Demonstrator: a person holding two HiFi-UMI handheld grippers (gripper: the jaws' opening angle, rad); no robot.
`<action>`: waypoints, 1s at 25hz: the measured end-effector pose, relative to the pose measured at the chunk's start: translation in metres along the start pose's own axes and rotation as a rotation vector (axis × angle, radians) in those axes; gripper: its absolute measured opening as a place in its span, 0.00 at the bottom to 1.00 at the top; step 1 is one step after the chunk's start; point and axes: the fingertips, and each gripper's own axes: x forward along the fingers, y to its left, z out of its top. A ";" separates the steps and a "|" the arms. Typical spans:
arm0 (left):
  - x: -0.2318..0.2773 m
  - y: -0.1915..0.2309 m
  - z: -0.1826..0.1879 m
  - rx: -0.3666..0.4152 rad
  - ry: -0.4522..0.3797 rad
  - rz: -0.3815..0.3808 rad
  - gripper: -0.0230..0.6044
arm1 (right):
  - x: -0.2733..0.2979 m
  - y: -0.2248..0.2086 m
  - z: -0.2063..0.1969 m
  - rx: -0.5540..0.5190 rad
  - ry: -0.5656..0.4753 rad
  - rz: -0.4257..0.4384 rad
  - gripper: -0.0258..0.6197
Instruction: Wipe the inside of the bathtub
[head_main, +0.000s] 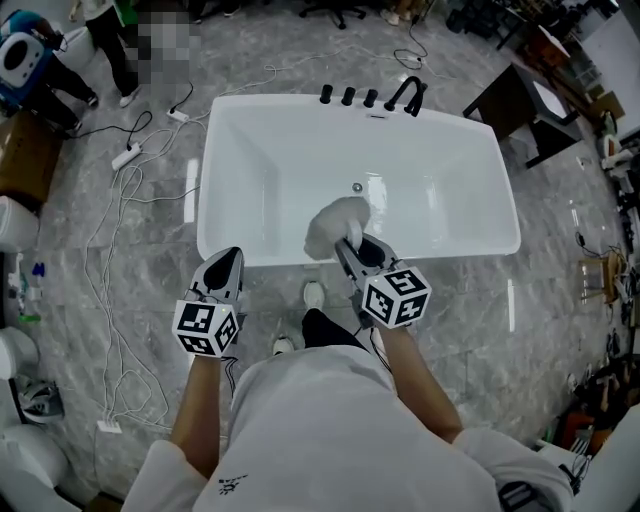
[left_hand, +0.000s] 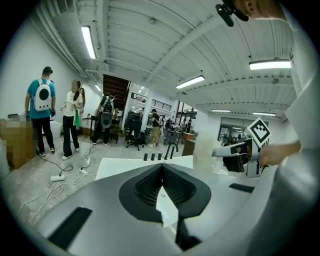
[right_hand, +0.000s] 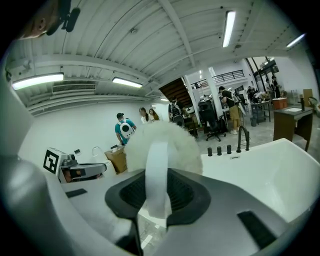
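— How many things are in play?

— One white bathtub (head_main: 250, 170), one fluffy white wiping pad (head_main: 333, 224) and two grippers.

— Where is the pad?

— Inside the bathtub's outline, just past its near rim and short of the drain (head_main: 357, 187). I cannot tell whether it touches the tub wall.

— Who has it?

— The right gripper (right_hand: 157, 197). Its fingers are closed on the pad's single white strap (right_hand: 156, 170), with the fluffy part standing up beyond them.

— And the other one?

— The left gripper (left_hand: 161, 186) is at the bathtub's near rim, toward the left corner. Its fingers are pressed together with nothing between them.

— Anything on the bathtub itself?

— Three black knobs (head_main: 348, 96) and one black spout (head_main: 405, 94) in a row on the far rim.
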 end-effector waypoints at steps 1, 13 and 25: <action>0.010 0.000 0.003 -0.002 0.004 0.003 0.06 | 0.006 -0.008 0.004 0.001 0.002 0.006 0.19; 0.121 -0.003 0.038 0.004 0.029 0.087 0.06 | 0.081 -0.089 0.044 -0.009 0.057 0.124 0.19; 0.152 0.029 0.035 -0.025 0.057 0.156 0.06 | 0.151 -0.107 0.040 0.009 0.114 0.191 0.19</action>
